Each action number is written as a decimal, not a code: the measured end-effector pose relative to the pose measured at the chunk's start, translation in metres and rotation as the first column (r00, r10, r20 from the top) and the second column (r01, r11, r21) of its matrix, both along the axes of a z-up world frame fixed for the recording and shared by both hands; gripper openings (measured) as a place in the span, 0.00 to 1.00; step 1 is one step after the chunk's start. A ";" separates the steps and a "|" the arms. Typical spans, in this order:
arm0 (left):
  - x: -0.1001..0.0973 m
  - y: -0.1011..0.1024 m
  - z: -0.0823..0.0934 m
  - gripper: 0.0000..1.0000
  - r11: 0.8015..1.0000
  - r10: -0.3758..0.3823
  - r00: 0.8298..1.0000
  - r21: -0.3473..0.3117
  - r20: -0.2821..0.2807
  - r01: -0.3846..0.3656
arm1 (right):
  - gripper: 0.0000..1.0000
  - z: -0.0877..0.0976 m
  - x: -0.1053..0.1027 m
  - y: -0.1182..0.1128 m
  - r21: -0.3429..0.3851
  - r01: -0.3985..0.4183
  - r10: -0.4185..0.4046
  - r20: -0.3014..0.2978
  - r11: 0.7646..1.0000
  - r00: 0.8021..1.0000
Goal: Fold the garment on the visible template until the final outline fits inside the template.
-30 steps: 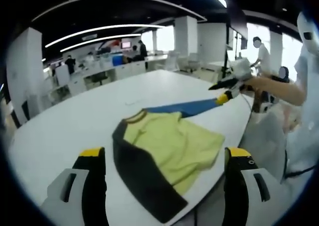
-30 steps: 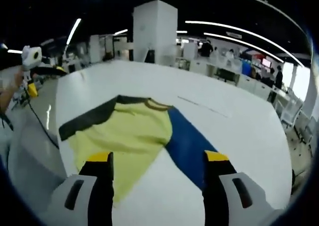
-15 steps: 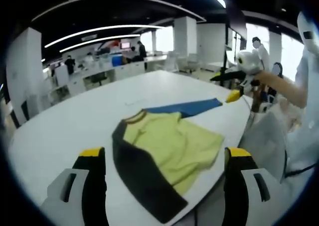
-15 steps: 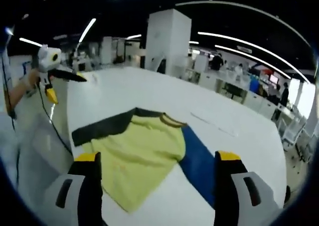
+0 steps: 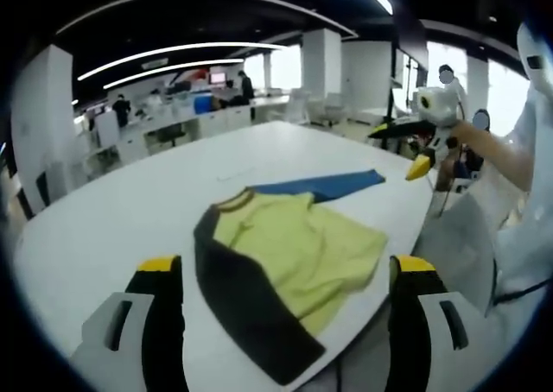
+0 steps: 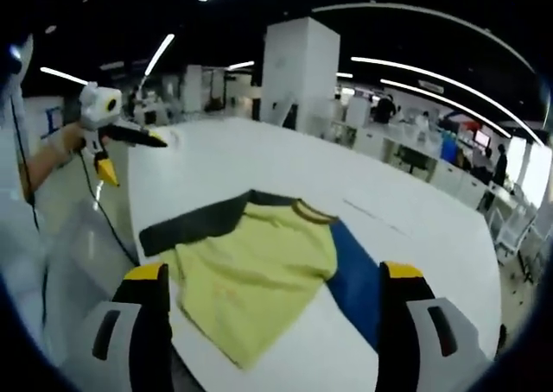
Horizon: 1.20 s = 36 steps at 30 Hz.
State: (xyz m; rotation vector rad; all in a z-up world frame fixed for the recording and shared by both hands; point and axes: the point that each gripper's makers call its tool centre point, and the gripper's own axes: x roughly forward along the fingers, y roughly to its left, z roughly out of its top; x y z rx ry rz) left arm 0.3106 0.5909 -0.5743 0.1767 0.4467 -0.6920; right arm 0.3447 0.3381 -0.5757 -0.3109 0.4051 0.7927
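Both grippers hang in the air with nothing between their jaws, each pair spread wide. In the left gripper view the left gripper (image 5: pixel 285 280) looks over a white table (image 5: pixel 130 211) toward the shirt (image 5: pixel 289 249), while the right gripper (image 5: pixel 413 146) floats past the table's far right edge in a person's hand (image 5: pixel 458 137). In the right gripper view the right gripper (image 6: pixel 276 293) faces the shirt (image 6: pixel 259 271) and the left gripper (image 6: pixel 125 150) hovers off the table (image 6: pixel 259 163), held apart from it. The shirt lies flat near the table's edge: yellow body, 1 black sleeve, 1 blue sleeve stretched out.
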 end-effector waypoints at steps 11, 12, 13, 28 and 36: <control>-0.003 -0.001 -0.005 0.96 1.000 -0.002 1.000 -0.006 -0.008 0.002 | 1.00 0.012 -0.010 0.008 0.035 -0.011 0.011 0.013 0.999 1.000; -0.004 -0.001 -0.007 0.96 1.000 -0.002 1.000 -0.004 -0.009 0.002 | 1.00 0.012 -0.011 0.008 0.031 -0.011 0.011 0.015 0.999 1.000; -0.005 0.000 -0.008 0.96 1.000 -0.002 1.000 0.000 -0.013 0.002 | 1.00 0.012 -0.011 0.009 0.028 -0.012 0.011 0.016 1.000 1.000; -0.015 0.012 -0.028 0.94 0.999 0.037 0.997 -0.011 -0.064 -0.038 | 1.00 0.012 -0.015 0.010 0.002 -0.026 0.026 0.021 1.000 0.999; -0.021 0.024 -0.041 0.89 0.997 0.070 0.993 -0.011 -0.100 -0.071 | 1.00 0.012 -0.014 0.012 -0.012 -0.033 0.033 0.024 0.999 0.999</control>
